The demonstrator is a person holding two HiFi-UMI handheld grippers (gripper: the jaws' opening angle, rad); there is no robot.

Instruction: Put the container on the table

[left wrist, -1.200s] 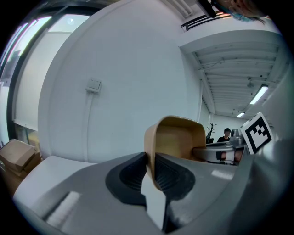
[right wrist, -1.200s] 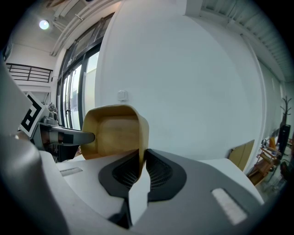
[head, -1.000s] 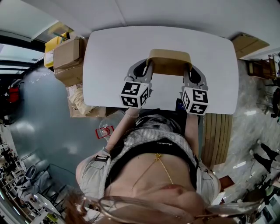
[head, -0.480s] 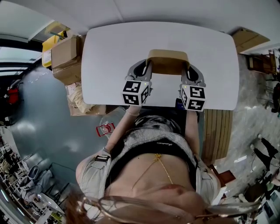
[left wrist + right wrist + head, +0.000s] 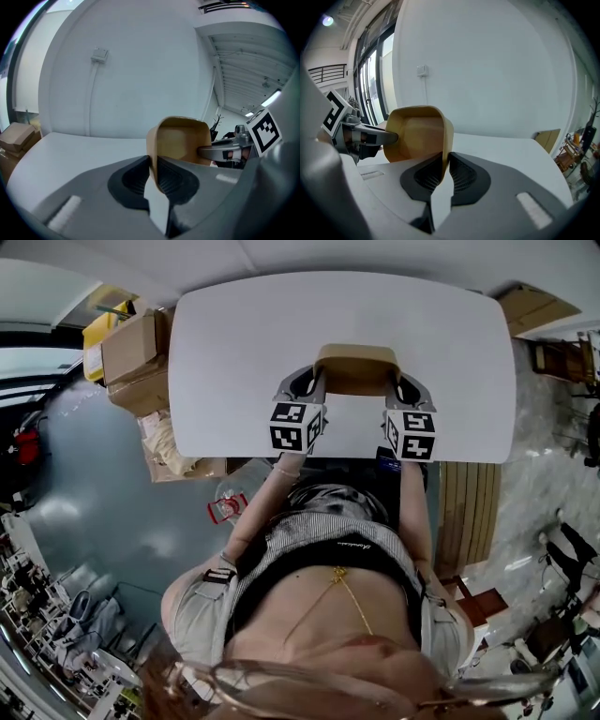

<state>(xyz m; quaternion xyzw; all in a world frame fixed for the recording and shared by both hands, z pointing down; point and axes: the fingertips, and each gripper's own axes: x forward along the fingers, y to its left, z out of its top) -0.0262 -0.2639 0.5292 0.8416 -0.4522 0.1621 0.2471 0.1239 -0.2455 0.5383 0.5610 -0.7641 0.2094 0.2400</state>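
A tan open container (image 5: pixel 356 369) hangs over the near half of the white table (image 5: pixel 244 334), held between both grippers. My left gripper (image 5: pixel 317 385) is shut on its left wall, and my right gripper (image 5: pixel 394 387) is shut on its right wall. In the left gripper view the container (image 5: pixel 180 140) shows its empty inside, its rim pinched between the jaws of my left gripper (image 5: pixel 153 172). The right gripper view shows the container (image 5: pixel 419 133) the same way, its wall clamped in my right gripper (image 5: pixel 445 168). Whether its base touches the table cannot be told.
Cardboard boxes (image 5: pixel 131 357) and a yellow bin (image 5: pixel 98 334) stand left of the table. A wooden slatted piece (image 5: pixel 464 512) sits at the right near corner. Another cardboard box (image 5: pixel 530 310) lies at the far right. The person's torso fills the lower head view.
Both grippers have carried the container a little farther over the table, away from the person's body. Both grips are unchanged.
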